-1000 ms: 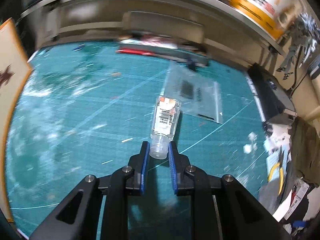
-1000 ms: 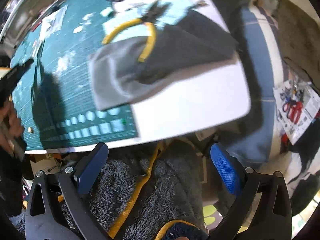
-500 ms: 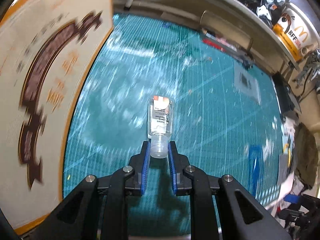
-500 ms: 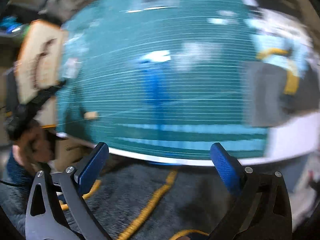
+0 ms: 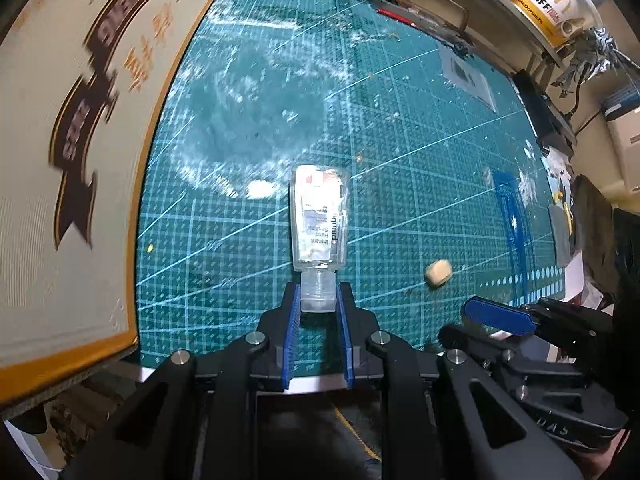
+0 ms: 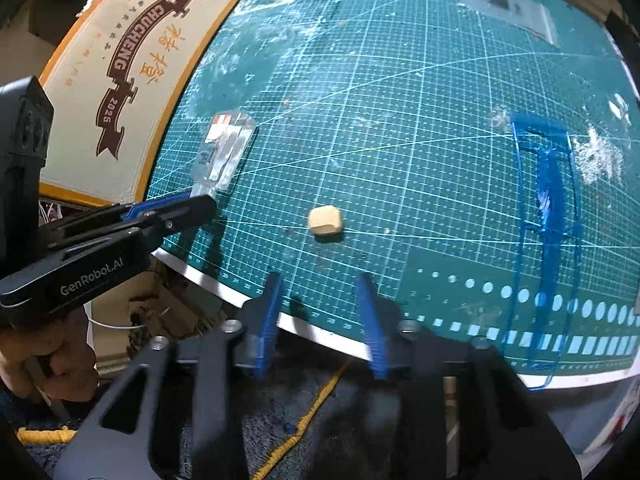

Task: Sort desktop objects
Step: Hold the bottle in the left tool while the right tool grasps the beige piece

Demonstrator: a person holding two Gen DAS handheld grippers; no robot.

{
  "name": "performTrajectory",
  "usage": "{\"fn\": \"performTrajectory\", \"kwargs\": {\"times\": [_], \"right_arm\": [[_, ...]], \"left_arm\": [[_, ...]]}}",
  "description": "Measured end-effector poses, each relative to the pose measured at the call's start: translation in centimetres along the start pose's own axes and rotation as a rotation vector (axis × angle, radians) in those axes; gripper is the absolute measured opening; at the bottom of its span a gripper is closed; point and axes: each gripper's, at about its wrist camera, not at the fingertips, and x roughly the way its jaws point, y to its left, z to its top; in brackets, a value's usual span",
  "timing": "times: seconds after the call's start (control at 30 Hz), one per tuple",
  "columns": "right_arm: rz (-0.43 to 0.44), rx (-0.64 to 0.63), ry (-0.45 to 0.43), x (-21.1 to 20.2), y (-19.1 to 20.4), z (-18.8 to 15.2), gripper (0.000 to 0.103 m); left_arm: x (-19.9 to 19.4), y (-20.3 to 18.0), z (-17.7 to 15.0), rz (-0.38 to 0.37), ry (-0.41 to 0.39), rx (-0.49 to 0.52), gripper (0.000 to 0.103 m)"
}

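The left gripper [image 5: 318, 312] pinches the cap of a small clear hand sanitizer bottle [image 5: 319, 216], which points away over the green cutting mat [image 5: 400, 140], near the cream printed box [image 5: 72, 140] at the mat's left edge. The right gripper [image 6: 320, 316] hovers at the mat's near edge, its jaws closing on nothing (a tan cube [image 6: 325, 220] lies just beyond them). A blue plastic frame [image 6: 548, 200] lies far right.

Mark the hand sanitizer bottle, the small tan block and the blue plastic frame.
hand sanitizer bottle [image 5: 319, 216], left wrist view, on its label.
small tan block [image 6: 325, 220], right wrist view, on its top face.
blue plastic frame [image 6: 549, 192], right wrist view, on its central bar.
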Motion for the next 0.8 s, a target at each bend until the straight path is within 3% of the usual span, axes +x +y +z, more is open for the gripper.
{"fn": "performTrajectory", "kwargs": {"times": [0.27, 0.33, 0.53, 0.67, 0.8], "right_arm": [[-0.058, -0.090, -0.124, 1.0, 1.8, 1.8, 0.027], [-0.098, -0.125, -0.133, 1.3, 2.7, 2.0, 0.017], [-0.125, -0.125, -0.169, -0.8, 0.9, 2.2, 0.017], [-0.208, -0.047, -0.245, -4.3, -4.4, 1.9, 0.017], [-0.270, 0.084, -0.248, -4.5, -11.3, 1.3, 0.017]], "left_arm": [[-0.1, 0.7, 0.0, 0.003, 0.010, 0.012, 0.018], [-0.1, 0.6, 0.0, 0.008, 0.009, 0.008, 0.018], [0.0, 0.2, 0.4, 0.003, 0.013, -0.002, 0.018], [0.2, -0.7, 0.7, 0.001, 0.012, 0.006, 0.018], [0.6, -1.7, 0.9, 0.006, 0.020, 0.004, 0.018]]}}
